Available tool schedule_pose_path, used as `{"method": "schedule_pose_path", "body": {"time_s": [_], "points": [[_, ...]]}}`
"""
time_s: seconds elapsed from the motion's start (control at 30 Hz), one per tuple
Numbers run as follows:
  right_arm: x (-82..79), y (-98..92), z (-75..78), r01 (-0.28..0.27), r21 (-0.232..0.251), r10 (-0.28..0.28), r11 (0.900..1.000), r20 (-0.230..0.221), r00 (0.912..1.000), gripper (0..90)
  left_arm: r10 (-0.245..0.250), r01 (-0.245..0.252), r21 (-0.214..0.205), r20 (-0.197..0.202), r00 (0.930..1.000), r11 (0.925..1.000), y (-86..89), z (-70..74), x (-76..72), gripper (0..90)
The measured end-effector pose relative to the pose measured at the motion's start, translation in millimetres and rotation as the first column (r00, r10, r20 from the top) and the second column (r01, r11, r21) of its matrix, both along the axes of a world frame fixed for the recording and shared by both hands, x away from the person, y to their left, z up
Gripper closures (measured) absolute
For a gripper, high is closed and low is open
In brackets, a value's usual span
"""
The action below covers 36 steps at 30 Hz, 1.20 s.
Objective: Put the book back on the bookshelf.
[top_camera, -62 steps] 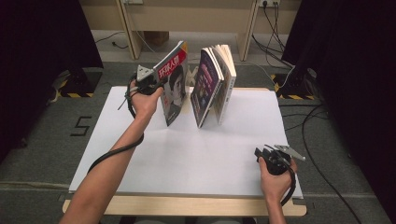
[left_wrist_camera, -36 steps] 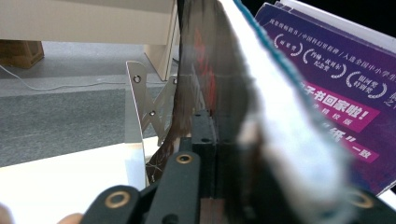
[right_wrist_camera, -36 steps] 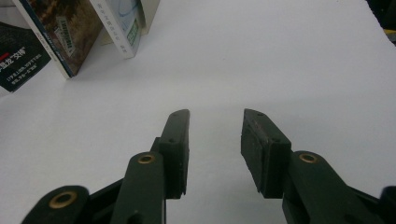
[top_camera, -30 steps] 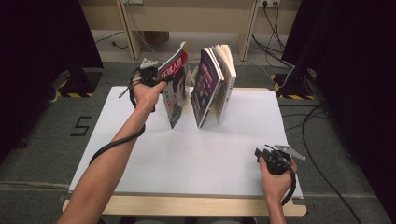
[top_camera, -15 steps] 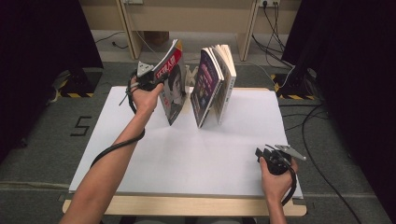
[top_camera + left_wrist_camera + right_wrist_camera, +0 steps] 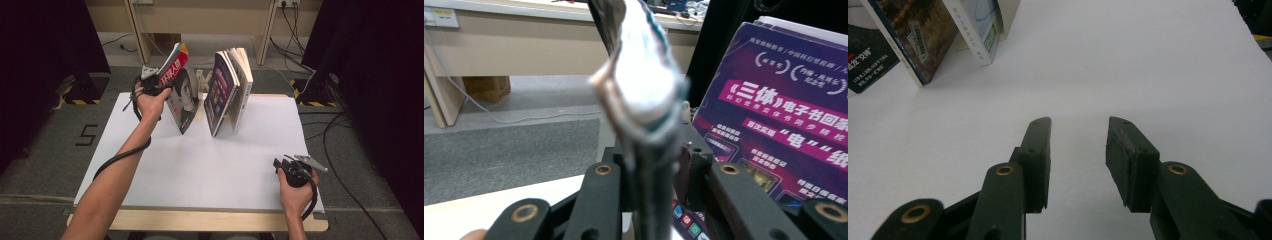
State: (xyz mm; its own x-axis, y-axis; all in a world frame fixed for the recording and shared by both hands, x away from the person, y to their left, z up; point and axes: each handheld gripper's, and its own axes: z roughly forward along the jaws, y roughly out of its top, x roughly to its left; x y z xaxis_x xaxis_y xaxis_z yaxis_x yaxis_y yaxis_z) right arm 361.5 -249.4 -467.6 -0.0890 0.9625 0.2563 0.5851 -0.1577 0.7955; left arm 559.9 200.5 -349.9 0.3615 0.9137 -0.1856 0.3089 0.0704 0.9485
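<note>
High view: left gripper (image 6: 159, 86) at the leaning magazine's (image 6: 180, 95) top edge, jaws just loosening, magazine between them; purple-covered books (image 6: 227, 90) just beside; right gripper (image 6: 292, 167) gaping, empty, on white table (image 6: 200, 170).

A white bench (image 6: 200, 175) with a pale wooden front edge (image 6: 200, 220) stands on grey carpeted floor (image 6: 45, 165). Black curtains (image 6: 45, 35) hang at the left, and a second dark drape (image 6: 380, 75) closes off the right side. Behind the bench runs a light wooden structure with upright legs (image 6: 136, 30); a wall socket (image 6: 288, 3) sits on its upper right. Black cables (image 6: 295, 25) trail from that socket down to the floor, and another cable (image 6: 335, 145) curves across the carpet at right. Yellow-and-black striped base plates (image 6: 80, 100) lie at the foot of each curtain. A figure "5" (image 6: 86, 135) is marked on the carpet at left. Lighting is even from above.
</note>
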Motion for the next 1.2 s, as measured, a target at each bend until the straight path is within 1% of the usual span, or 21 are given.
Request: {"method": "schedule_pose_path", "body": {"time_s": [0.17,0.23,0.33,0.4,0.47,0.5,0.53,0.57,0.63,0.8,0.9,0.97,1.07,1.13,1.2], "points": [[0.5,0.8,-0.4,-0.006,-0.002,0.006,1.0000,-0.003,1.0000,62.5,-0.001,0.000,-0.028,-0.022,0.9998,0.9996,5.2,-4.2,0.0,73.3],[0.4,1.0,-0.5,-0.006,-0.003,0.006,1.0000,-0.003,1.0000,62.5,0.002,-0.003,-0.034,-0.024,0.9997,0.9994,6.7,-5.3,-0.4,72.9],[0.5,0.7,-0.6,-0.005,-0.003,0.005,1.0000,-0.003,1.0000,62.4,-0.006,0.004,-0.044,-0.036,0.9993,0.9990,7.2,-8.7,-1.6,74.0],[0.5,1.1,-1.0,-0.004,-0.001,0.004,1.0000,-0.006,1.0000,62.4,-0.013,0.011,-0.040,-0.052,0.9986,0.9991,7.2,-11.8,-2.4,76.0],[0.9,1.0,-1.4,-0.008,-0.005,0.008,1.0000,-0.003,1.0000,62.4,-0.022,0.020,-0.033,-0.064,0.9977,0.9992,7.0,-14.0,-2.3,81.8],[1.0,1.1,-1.5,-0.008,-0.005,0.008,1.0000,-0.003,1.0000,62.4,-0.024,0.021,-0.039,-0.065,0.9976,0.9990,6.9,-14.0,-2.1,84.5],[1.1,1.1,-1.5,-0.008,-0.005,0.008,1.0000,-0.003,1.0000,62.4,-0.025,0.022,-0.038,-0.073,0.9971,0.9990,6.4,-12.9,-1.7,85.1],[1.0,1.1,-1.5,-0.008,-0.005,0.008,1.0000,-0.004,1.0000,62.4,-0.030,0.028,-0.027,-0.077,0.9966,0.9992,5.6,-11.5,-1.1,85.6],[1.0,1.4,-1.4,-0.008,-0.005,0.008,1.0000,-0.002,1.0000,62.4,-0.039,0.037,-0.027,-0.083,0.9957,0.9989,3.9,-9.0,0.8,85.9],[0.8,1.0,-1.5,-0.009,-0.005,0.008,0.9999,-0.004,1.0000,62.4,-0.034,0.033,-0.010,-0.078,0.9964,0.9994,3.3,-3.8,6.7,85.9],[1.3,0.7,-2.0,-0.006,-0.005,0.006,1.0000,-0.003,1.0000,62.4,-0.021,0.021,-0.001,-0.076,0.9968,0.9998,4.7,-3.0,8.4,85.8],[1.4,1.0,-1.8,-0.005,-0.004,0.005,1.0000,-0.003,1.0000,62.5,-0.020,0.020,0.006,-0.080,0.9966,0.9998,5.4,-3.1,8.0,85.8],[1.1,1.0,-1.3,-0.007,-0.006,0.007,1.0000,-0.002,1.0000,62.5,-0.035,0.035,0.007,-0.086,0.9957,0.9993,5.3,-3.8,5.4,85.9],[0.8,1.1,-1.1,-0.005,-0.005,0.005,1.0000,-0.003,1.0000,62.4,-0.019,0.020,0.014,-0.083,0.9964,0.9997,6.6,-5.2,4.2,85.9],[0.4,0.7,-0.8,-0.008,-0.004,0.008,1.0000,-0.005,1.0000,62.5,-0.019,0.020,0.004,-0.089,0.9959,0.9998,7.8,-7.0,3.9,85.7]]}}
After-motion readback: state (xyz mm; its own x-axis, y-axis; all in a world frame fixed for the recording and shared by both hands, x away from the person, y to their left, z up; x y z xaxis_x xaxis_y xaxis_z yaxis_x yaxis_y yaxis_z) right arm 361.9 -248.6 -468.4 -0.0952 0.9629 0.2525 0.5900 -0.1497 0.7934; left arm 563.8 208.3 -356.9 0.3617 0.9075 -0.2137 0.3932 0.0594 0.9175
